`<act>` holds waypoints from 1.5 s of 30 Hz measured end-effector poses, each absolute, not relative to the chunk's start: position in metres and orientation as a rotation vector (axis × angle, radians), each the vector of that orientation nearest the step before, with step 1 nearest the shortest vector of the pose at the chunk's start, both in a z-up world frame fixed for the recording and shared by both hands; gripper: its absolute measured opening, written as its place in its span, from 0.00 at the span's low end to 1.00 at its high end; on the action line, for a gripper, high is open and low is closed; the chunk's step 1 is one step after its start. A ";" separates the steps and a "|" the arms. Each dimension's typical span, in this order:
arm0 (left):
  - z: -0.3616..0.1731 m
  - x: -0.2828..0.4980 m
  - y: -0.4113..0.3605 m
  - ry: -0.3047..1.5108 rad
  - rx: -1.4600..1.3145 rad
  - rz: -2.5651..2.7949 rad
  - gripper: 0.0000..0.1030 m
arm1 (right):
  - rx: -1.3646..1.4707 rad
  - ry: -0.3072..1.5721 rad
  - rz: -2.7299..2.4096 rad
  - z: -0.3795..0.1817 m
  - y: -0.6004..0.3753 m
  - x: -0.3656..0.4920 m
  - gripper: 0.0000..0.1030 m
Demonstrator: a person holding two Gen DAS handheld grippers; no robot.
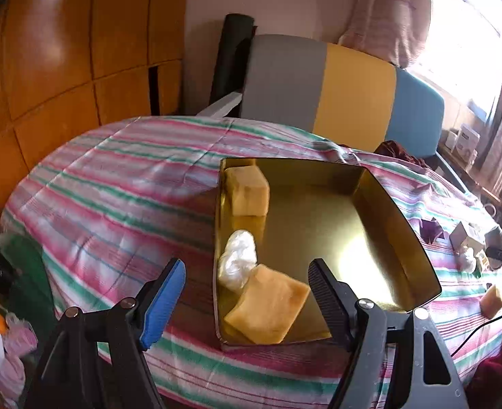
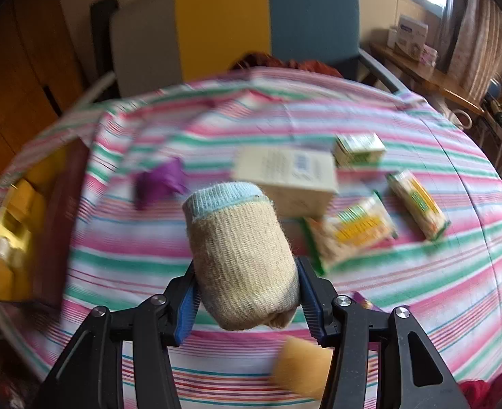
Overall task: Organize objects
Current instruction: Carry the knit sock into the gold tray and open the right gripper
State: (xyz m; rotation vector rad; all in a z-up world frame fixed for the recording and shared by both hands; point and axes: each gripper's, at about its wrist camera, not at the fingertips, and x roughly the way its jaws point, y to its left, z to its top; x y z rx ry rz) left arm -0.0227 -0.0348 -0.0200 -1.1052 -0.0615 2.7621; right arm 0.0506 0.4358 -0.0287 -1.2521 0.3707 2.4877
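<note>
A gold tin lies open on the striped tablecloth. Inside it are two yellow sponge blocks, one at the far corner and one tilted at the near corner, with a crumpled white plastic bag between them. My left gripper hovers open above the tin's near edge, with nothing between its fingers. My right gripper is shut on a rolled beige knitted sock with a light blue cuff, held up off the table. The tin shows blurred at the left of the right wrist view.
Under the right gripper lies another yellow sponge. A pale carton, a small green box, two snack packets and a purple wad lie on the cloth. A grey, yellow and blue chair stands behind the table.
</note>
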 end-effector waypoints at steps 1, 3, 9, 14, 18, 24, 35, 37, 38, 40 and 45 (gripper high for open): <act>-0.021 -0.022 -0.038 -0.073 -1.107 2.764 0.74 | -1.244 0.372 2.509 -0.024 0.427 0.048 0.51; -0.021 -0.021 -0.046 -0.102 -1.108 2.766 0.74 | -1.249 0.379 2.564 -0.013 0.406 0.037 0.51; -0.024 -0.017 -0.063 -0.170 -1.133 2.772 0.74 | -1.321 0.385 2.766 0.007 0.327 -0.008 0.51; -0.028 -0.017 -0.078 -0.211 -1.142 2.780 0.74 | -1.442 0.400 2.918 0.009 0.245 -0.054 0.52; -0.033 -0.018 -0.085 -0.215 -1.157 2.790 0.74 | -1.566 0.423 2.919 -0.008 0.198 -0.094 0.52; -0.045 -0.023 -0.097 -0.269 -1.212 2.772 0.74 | -1.750 0.467 2.796 -0.055 0.148 -0.145 0.52; -0.053 -0.026 -0.101 -0.289 -1.243 2.761 0.72 | -1.805 0.567 2.817 -0.071 0.125 -0.143 0.66; -0.053 -0.026 -0.100 -0.289 -1.248 2.773 0.72 | -1.772 0.552 2.840 -0.065 0.129 -0.135 0.66; -0.054 -0.025 -0.099 -0.291 -1.255 2.773 0.71 | -1.749 0.543 2.856 -0.060 0.132 -0.129 0.67; -0.055 -0.026 -0.098 -0.289 -1.264 2.764 0.67 | -1.696 0.529 2.882 -0.050 0.140 -0.116 0.72; -0.050 -0.023 -0.083 -0.221 -1.249 2.762 0.67 | -1.583 0.542 2.907 -0.033 0.172 -0.082 0.86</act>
